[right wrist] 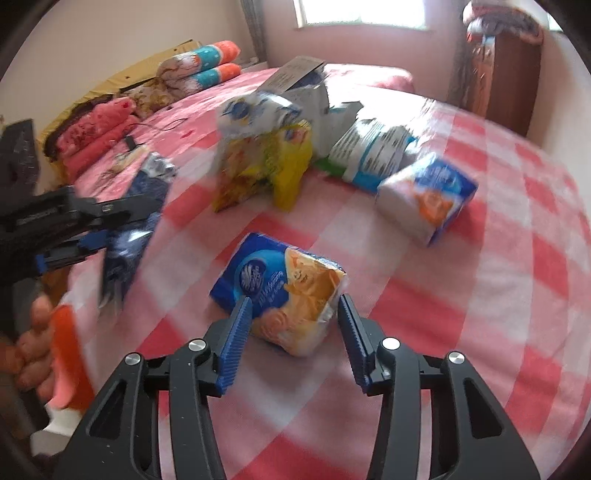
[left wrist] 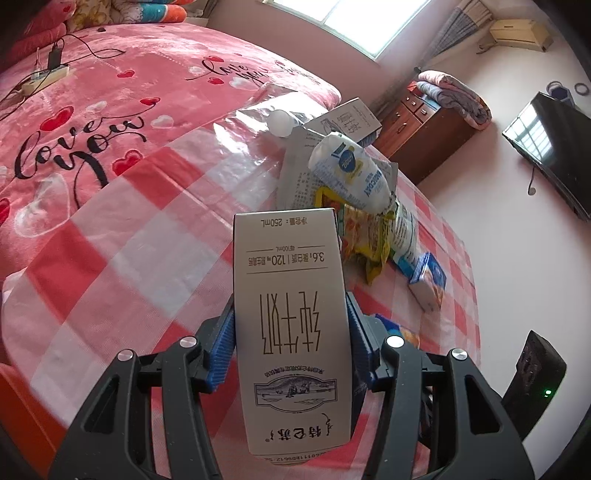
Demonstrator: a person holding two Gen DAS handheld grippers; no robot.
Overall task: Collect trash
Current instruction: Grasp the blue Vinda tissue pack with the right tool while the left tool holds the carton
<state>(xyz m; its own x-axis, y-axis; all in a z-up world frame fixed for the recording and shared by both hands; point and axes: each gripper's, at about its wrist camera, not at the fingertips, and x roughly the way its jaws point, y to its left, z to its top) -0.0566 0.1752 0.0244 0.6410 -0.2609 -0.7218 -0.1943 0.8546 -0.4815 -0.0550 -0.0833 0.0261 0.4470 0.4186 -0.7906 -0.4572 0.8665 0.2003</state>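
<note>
Bright daylight from the window (left wrist: 354, 22), fisheye-bent edges, right wrist view motion-blurred

Two milk cartons (left wrist: 291, 317), two blue tissue packs (right wrist: 280, 291), one yellow wrapper (right wrist: 266, 166), one bottle (left wrist: 282, 122).

Colours and patterns on the bed

Checked cloth (right wrist: 461, 295): red and white squares. Bedspread (left wrist: 110, 92): pink, red hearts, black script. Milk carton (left wrist: 291, 314): white, gold lettering, blue landscape print. Tissue pack (right wrist: 284, 291): blue and orange. Snack wrapper (right wrist: 266, 166): yellow.
</note>
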